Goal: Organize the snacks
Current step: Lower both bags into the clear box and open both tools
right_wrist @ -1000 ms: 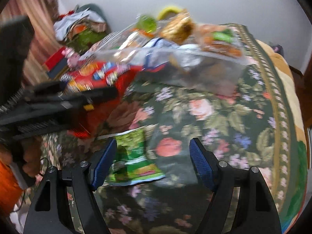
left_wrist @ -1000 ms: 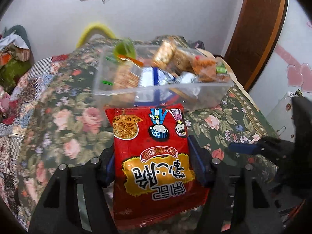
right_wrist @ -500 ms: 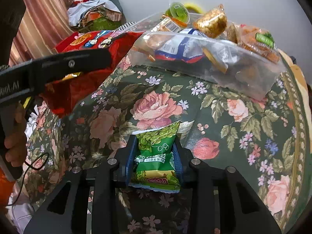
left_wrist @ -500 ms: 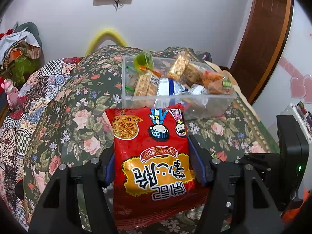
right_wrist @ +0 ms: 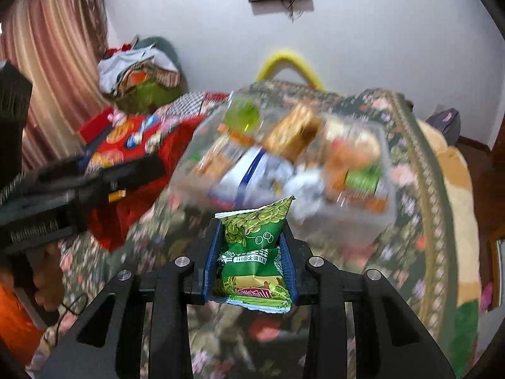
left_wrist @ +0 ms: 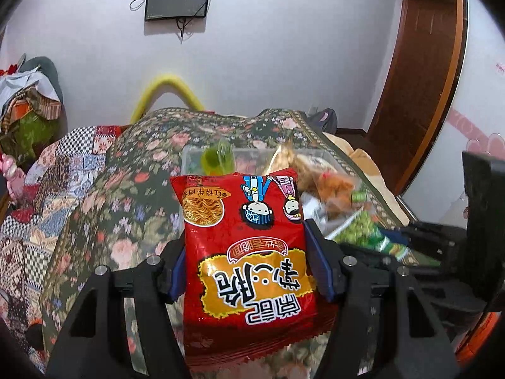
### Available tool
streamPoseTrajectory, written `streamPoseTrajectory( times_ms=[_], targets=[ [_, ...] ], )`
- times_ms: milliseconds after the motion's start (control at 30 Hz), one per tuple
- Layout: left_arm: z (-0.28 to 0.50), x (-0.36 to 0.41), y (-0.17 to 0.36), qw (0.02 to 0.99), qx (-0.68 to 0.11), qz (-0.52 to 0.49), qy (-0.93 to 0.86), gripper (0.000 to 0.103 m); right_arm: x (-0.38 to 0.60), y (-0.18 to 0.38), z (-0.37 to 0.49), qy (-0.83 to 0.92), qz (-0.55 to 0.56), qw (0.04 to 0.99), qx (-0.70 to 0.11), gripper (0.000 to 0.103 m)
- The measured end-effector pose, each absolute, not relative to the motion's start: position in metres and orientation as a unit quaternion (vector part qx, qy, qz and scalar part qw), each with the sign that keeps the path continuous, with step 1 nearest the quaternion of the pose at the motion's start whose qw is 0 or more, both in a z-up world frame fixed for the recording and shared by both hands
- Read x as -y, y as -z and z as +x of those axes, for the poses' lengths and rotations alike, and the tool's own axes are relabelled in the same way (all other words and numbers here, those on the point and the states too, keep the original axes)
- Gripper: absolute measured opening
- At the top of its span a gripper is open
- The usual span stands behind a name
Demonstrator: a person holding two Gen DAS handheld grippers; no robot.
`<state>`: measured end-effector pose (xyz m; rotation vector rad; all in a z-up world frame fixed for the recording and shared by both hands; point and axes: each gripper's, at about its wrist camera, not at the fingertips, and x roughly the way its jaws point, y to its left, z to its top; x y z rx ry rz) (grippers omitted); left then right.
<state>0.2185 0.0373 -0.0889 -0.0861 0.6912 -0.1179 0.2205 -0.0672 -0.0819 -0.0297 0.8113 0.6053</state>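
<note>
Left tool [left_wrist: 244,271] clamps glossy red packet [left_wrist: 246,249] (crinkled foil).

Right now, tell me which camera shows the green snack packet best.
The right wrist view: the green packet sits centred and sharp, clamped in the right gripper. The left wrist view catches only a blurred edge of it, beside the red noodle bag.

- Glossy red noodle-snack packet [left_wrist: 249,259] between the left gripper's [left_wrist: 249,268] blue pads: yellow panel, white lettering, two cartoon figures.
- Green pea-print snack packet [right_wrist: 252,252] between the right gripper's [right_wrist: 251,263] blue pads.
- Dark floral bedspread [left_wrist: 132,195] beyond: pink roses.
- Clear plastic bin [right_wrist: 356,221] ahead.
</note>
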Motion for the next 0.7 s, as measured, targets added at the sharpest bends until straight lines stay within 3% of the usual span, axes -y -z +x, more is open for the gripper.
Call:
streamPoseTrajectory(
  times_ms=[500,600,700],
  targets=[
    [0.302,-0.038,0.11,0.939,-0.343,-0.024,0.025,0.064,0.057,0.076,0.287,-0.261,-0.015,0.893,-0.367,0.034],
    [0.309,-0.043,0.114,0.937,-0.347,-0.029,0.015,0.064,0.061,0.074,0.29,-0.261,-0.011,0.893,-0.366,0.041],
    [0.305,-0.047,0.111,0.937,-0.347,-0.043,0.023,0.065,0.067,0.068,0.286,-0.265,-0.003,0.894,-0.36,0.043]
  ],
)
